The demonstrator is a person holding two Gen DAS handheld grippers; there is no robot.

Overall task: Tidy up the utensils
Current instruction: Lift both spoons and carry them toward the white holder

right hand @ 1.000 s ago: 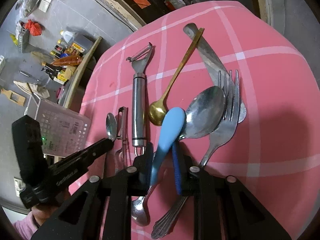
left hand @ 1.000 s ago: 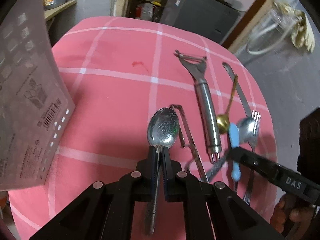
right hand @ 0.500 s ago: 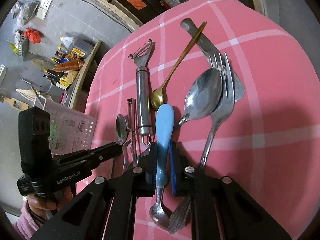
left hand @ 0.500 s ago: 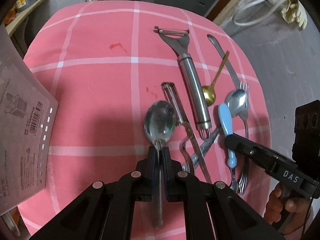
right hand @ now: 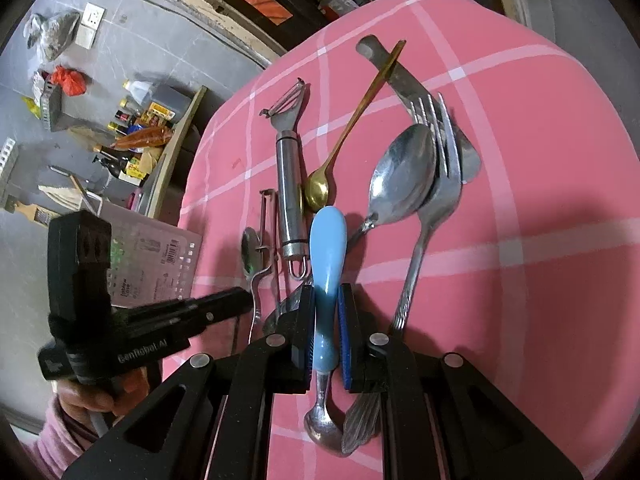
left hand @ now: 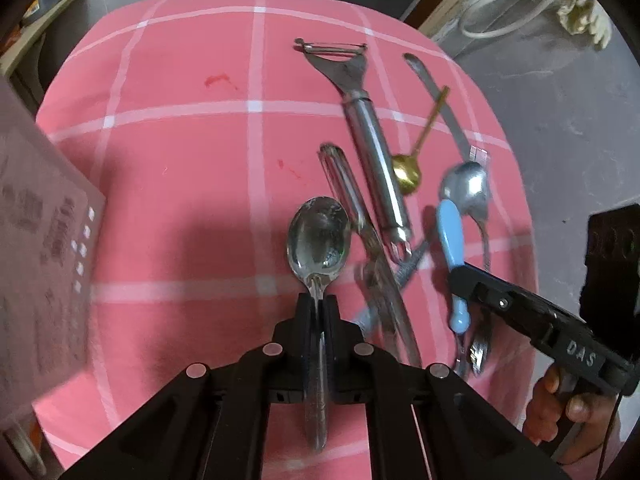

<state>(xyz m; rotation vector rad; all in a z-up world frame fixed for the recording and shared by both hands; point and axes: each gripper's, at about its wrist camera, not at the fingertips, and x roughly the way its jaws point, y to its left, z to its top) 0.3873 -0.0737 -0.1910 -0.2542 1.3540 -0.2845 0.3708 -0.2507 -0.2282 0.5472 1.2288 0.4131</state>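
Observation:
My left gripper (left hand: 319, 304) is shut on the neck of a steel spoon (left hand: 319, 236), whose bowl sticks out ahead over the pink checked tablecloth (left hand: 180, 152). My right gripper (right hand: 326, 300) is shut on a blue-handled spoon (right hand: 328, 256). Its pads press the blue handle and the small steel bowl shows below the jaws. Each gripper appears in the other's view: the right gripper (left hand: 460, 276) and the left gripper (right hand: 240, 300). On the cloth lie a steel-handled peeler (right hand: 290, 184), a slim peeler (right hand: 266, 216), a gold spoon (right hand: 318, 192), a large spoon (right hand: 400, 176), a fork (right hand: 436, 184) and a knife (right hand: 392, 68).
A translucent perforated plastic basket (left hand: 36, 240) stands at the table's left edge. Bottles and packets sit on a low shelf (right hand: 176, 128) beyond the table. The cloth left of the utensils is bare. A hand (left hand: 568, 412) holds the right gripper's grip.
The right jaws closed from loosely around the blue handle to pressing on it. The left gripper tipped further downward with the steel spoon still in it.

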